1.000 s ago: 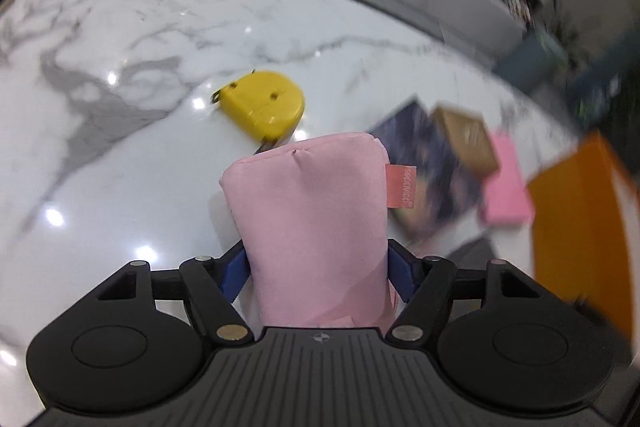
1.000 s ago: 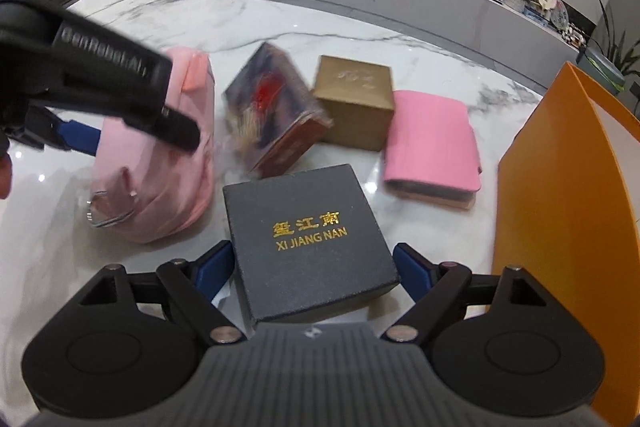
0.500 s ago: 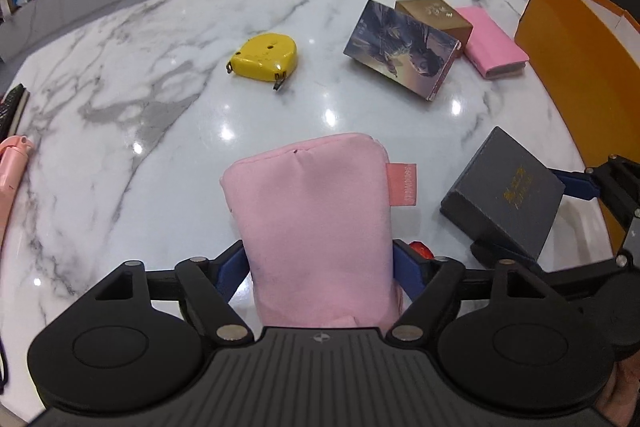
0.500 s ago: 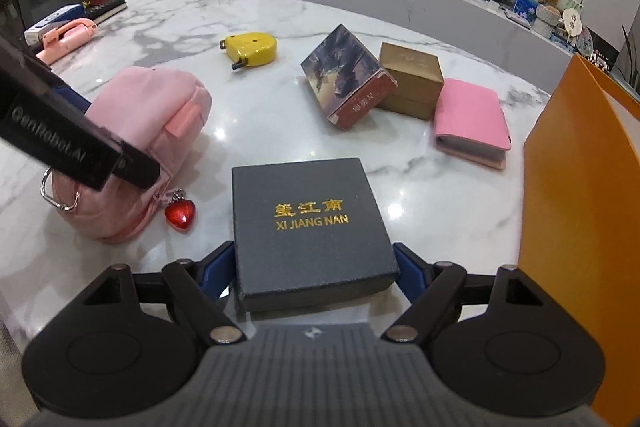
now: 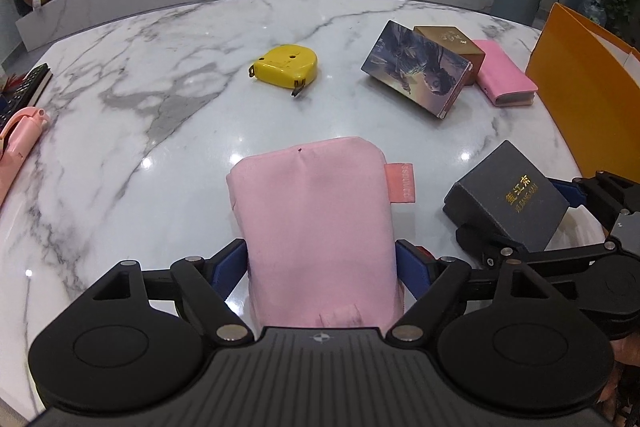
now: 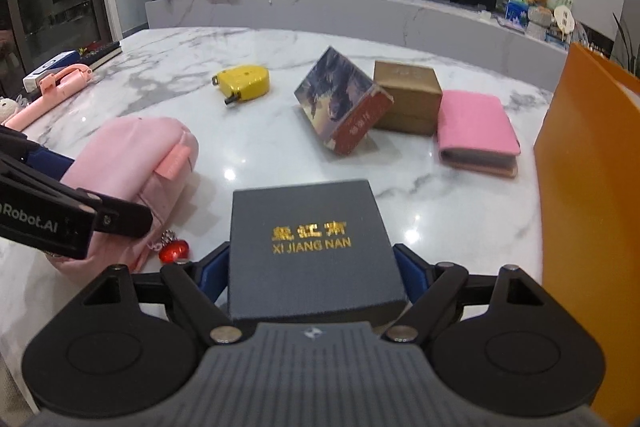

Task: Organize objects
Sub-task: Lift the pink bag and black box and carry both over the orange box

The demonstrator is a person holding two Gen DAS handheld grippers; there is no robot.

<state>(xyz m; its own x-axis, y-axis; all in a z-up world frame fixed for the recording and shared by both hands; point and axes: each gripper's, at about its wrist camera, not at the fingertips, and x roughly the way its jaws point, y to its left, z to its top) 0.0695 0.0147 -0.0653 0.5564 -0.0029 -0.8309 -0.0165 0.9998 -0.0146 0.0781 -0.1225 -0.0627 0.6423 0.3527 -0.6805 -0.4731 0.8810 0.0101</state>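
We read the step as setting down & sorting: the left tongs [image 5: 320, 255] had just been opening and stood wide, with the pink pouch [image 5: 316, 211] between the pads but, as far as we could see, no longer squeezed. It lay flat on the marble table [image 5: 160, 107], near edge, centre-front. To do this well we'd have finished opening fully, then backed straight out along the pouch so neither pad dragged the soft fabric or caught the red heart charm [image 6: 174, 251] hanging at its side. The right tongs [image 6: 311, 259] had just eased a touch wider, yet the pads sat on both sides of the dark box [image 6: 312, 243], so we judged it gripped; we couldn't tell whether it was clear of the tabletop. It was just right of the pouch, not touching it. Probably best kept level, w/ no further loosening until it was placed, and kept away from the left tongs, which were close by. Count, approx. left to right: 1 pink stick-like gadget [image 5: 20, 135] at the far left edge, 1 yellow tape measure [image 5: 286, 66], 1 pouch, 1 charm, 1 dark box, 1 picture-printed box [image 5: 416, 73] leaning on 1 gold box [image 5: 448, 41], 1 pink wallet [image 5: 504, 77] just beside that, and 1 orange bag [image 5: 584, 87] at the right edge. So 3 boxes, 3 pink items, and 2 tongs.
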